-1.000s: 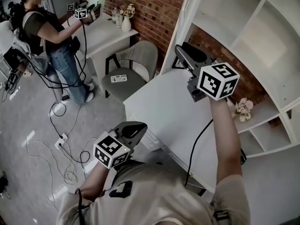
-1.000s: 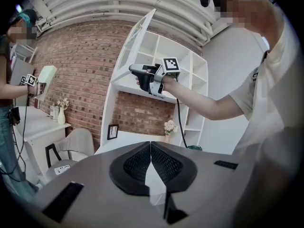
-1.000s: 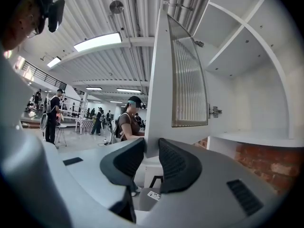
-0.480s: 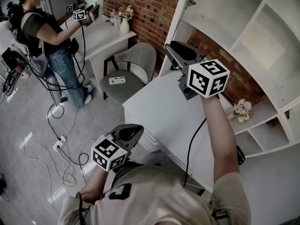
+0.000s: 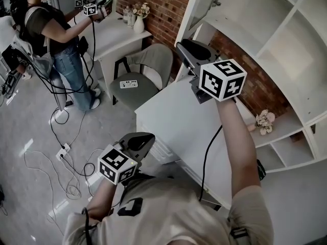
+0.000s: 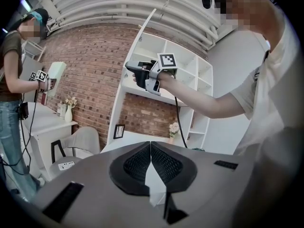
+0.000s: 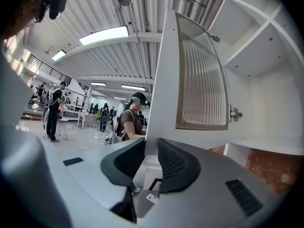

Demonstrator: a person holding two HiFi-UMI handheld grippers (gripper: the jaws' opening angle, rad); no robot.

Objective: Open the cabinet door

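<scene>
The right gripper [image 7: 151, 146] clamps the free edge, near the bottom corner, of the cabinet door [image 7: 199, 75]. The door stands upright, long axis vertical, angled out from the cabinet [image 7: 266, 94] front. The left gripper [image 6: 150, 148] is clenched, empty.

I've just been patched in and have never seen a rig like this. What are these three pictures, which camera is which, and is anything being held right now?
There is no robot arm here. A person carries a hand-held gripper in each hand, each with a marker cube on it. The head view looks down from that person's head. The other two views look along each gripper's own jaws. The right gripper is raised, its jaws clamped on the edge of the ribbed-glass door, which stands swung out from the white shelves. The left gripper hangs low, jaws together, holding nothing. Below is a white table, with flowers by the shelves. Another person with grippers works in the background.
</scene>
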